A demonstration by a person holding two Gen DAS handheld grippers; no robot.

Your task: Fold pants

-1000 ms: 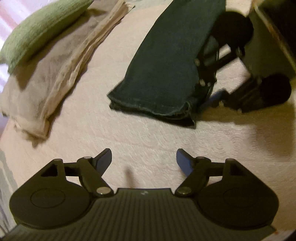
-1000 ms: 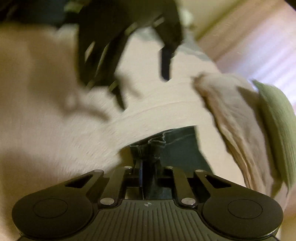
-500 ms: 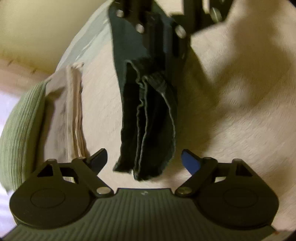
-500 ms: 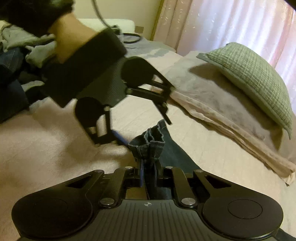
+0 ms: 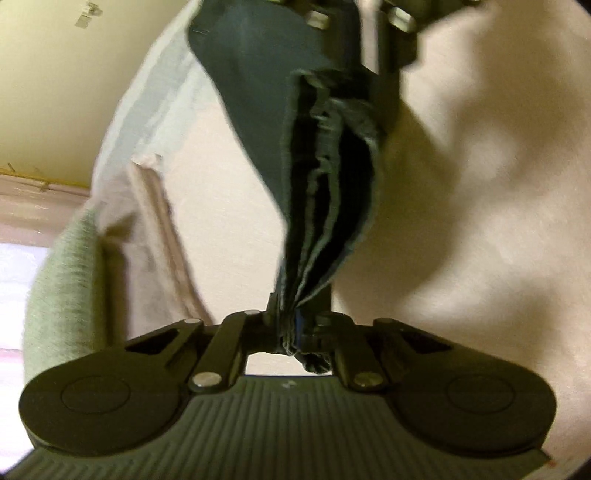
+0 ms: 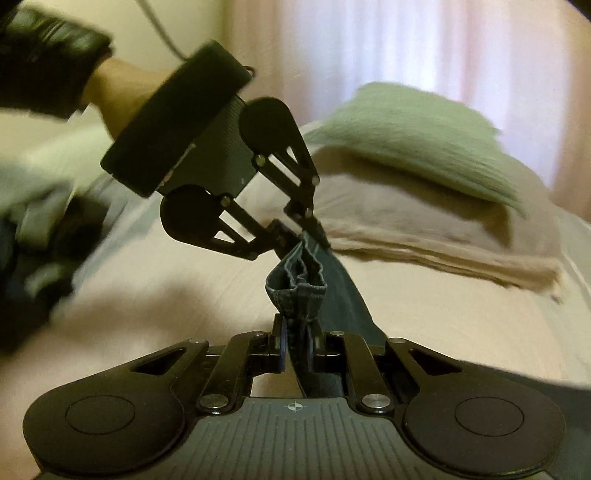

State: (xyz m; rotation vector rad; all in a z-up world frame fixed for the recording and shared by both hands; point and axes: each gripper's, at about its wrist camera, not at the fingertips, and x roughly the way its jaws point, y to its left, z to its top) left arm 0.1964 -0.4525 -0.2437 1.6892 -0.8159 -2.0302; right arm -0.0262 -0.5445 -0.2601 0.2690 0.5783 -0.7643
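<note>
Dark blue-green pants [image 5: 325,192], folded into a narrow bundle, hanging between 2 grippers above a pale pink bedspread [image 5: 480,206]. Left gripper [image 5: 295,332] clamped on 1 end of the hem, jaws pinched tight with layered denim edges fanning upward from the pads. Seen in the right wrist view, that same left gripper [image 6: 303,236] gripped by a hand [image 6: 118,92] in a dark sleeve [image 6: 40,55], angled down toward the cloth and meeting it at the upper corner. Right gripper [image 6: 297,347] also narrowed on the pants, a bunched hem [image 6: 295,280] rising just ahead of its blue-lined fingers [image 6: 283,347]. In the left wrist view, right gripper [image 5: 369,33] visible only in part at the top edge, pressed against the far end of the fabric. Rest of the pants trailing down from the right gripper toward the bedspread. Beyond, a green pillow [image 6: 413,136] resting on a folded beige blanket [image 6: 424,229], both well apart from the pants. Pink curtains [image 6: 424,44] behind the pillow. Some motion blur across both views.
</note>
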